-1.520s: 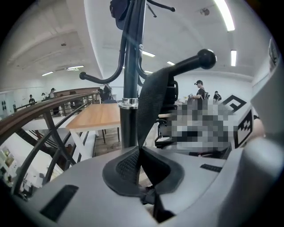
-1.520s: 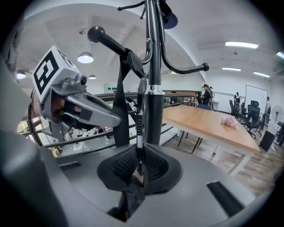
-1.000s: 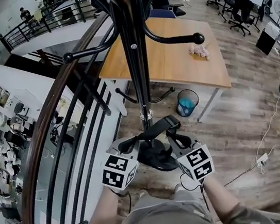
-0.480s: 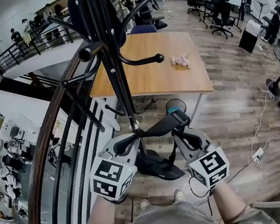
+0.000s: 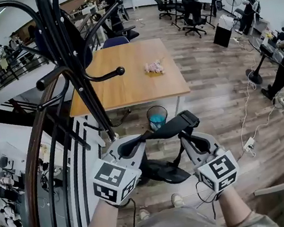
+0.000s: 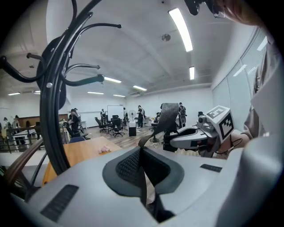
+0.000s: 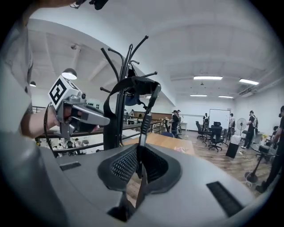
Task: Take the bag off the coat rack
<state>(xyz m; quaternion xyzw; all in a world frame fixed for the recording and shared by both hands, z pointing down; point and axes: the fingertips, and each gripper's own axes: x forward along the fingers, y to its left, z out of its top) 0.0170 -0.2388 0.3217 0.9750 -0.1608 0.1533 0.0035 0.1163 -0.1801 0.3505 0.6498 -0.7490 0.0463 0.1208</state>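
The black coat rack [image 5: 73, 67] stands at the upper left of the head view, its curved hooks bare. The bag's black padded strap [image 5: 170, 126] spans between both grippers, clear of the hooks. My left gripper [image 5: 125, 148] is shut on one end of it and my right gripper [image 5: 186, 136] on the other. The dark bag body [image 5: 161, 170] hangs below, between them. In the left gripper view the strap [image 6: 165, 119] runs from the left gripper [image 6: 142, 165] toward the right one. In the right gripper view the strap [image 7: 144, 119] rises from the right gripper [image 7: 140, 162] in front of the rack [image 7: 120, 88].
A curved wood-topped railing [image 5: 39, 168] with black bars runs along the left over a lower floor. Ahead stands a wooden table [image 5: 126, 81] with a pink item [image 5: 153, 67] and a blue-lined bin [image 5: 157, 116] beneath. Office chairs, people and floor cables [image 5: 248, 115] fill the right.
The rack has slid from the centre top to the upper left of the view. Both grippers still hold the strap, which now lies away from the pole.
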